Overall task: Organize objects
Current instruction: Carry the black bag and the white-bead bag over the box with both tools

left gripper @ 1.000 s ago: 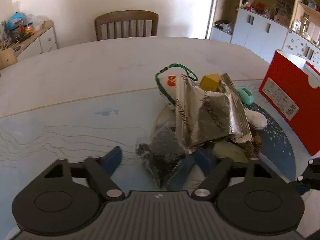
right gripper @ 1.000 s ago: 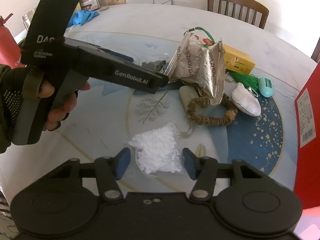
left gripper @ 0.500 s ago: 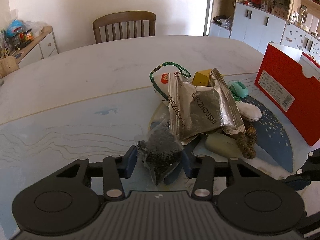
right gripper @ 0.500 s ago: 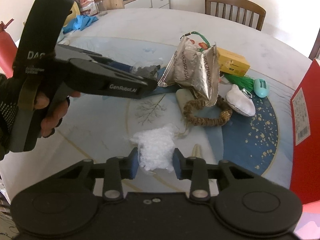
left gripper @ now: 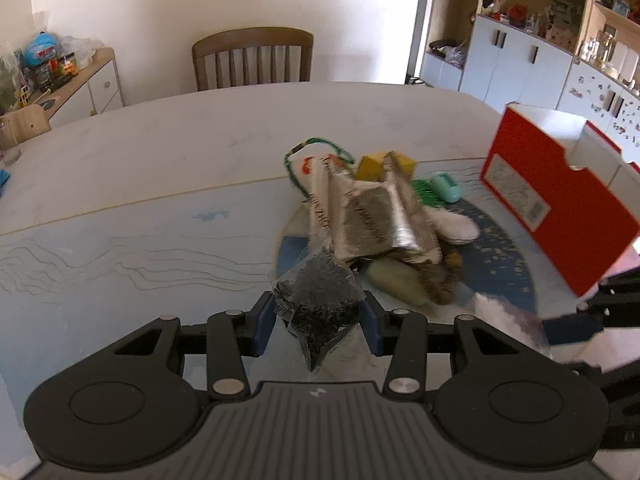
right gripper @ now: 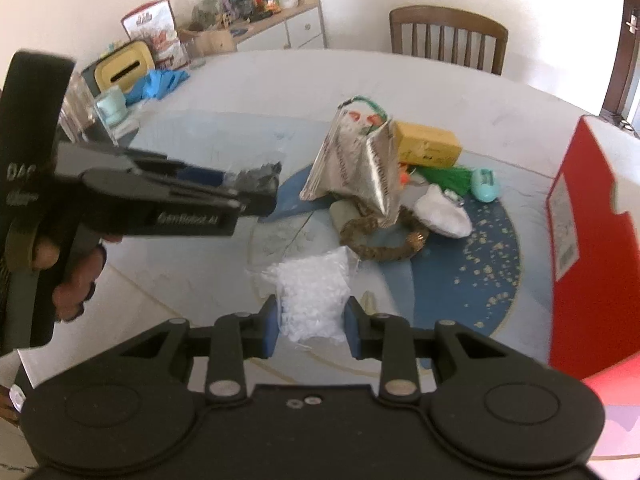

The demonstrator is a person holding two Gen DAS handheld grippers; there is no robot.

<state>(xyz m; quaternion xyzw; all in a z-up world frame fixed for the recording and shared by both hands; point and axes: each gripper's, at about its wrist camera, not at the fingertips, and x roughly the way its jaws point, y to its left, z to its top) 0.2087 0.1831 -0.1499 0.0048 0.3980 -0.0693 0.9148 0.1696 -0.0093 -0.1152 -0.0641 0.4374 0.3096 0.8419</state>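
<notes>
My left gripper (left gripper: 318,326) is shut on a clear bag of black granules (left gripper: 320,300) and holds it above the table. My right gripper (right gripper: 310,326) is shut on a clear bag of white pellets (right gripper: 312,294), lifted off the table. The left gripper also shows in the right wrist view (right gripper: 256,196), with the black bag (right gripper: 260,172) at its tip. A pile lies on the table's blue disc: a silver foil packet (left gripper: 372,220), a yellow box (right gripper: 426,144), a woven ring (right gripper: 380,240), a white pouch (right gripper: 440,212), a teal item (right gripper: 486,184). A red box (left gripper: 556,200) stands at the right.
The round marble table (left gripper: 160,152) has chairs (left gripper: 252,58) behind it. A sideboard with clutter (left gripper: 60,76) stands at the far left, cabinets (left gripper: 540,52) at the far right. Blue gloves (right gripper: 158,82) and a cup (right gripper: 110,106) lie near the table's left edge.
Both grippers closed on their bags, the left on the black granules, the right on the white pellets, and lifted them off the table.
</notes>
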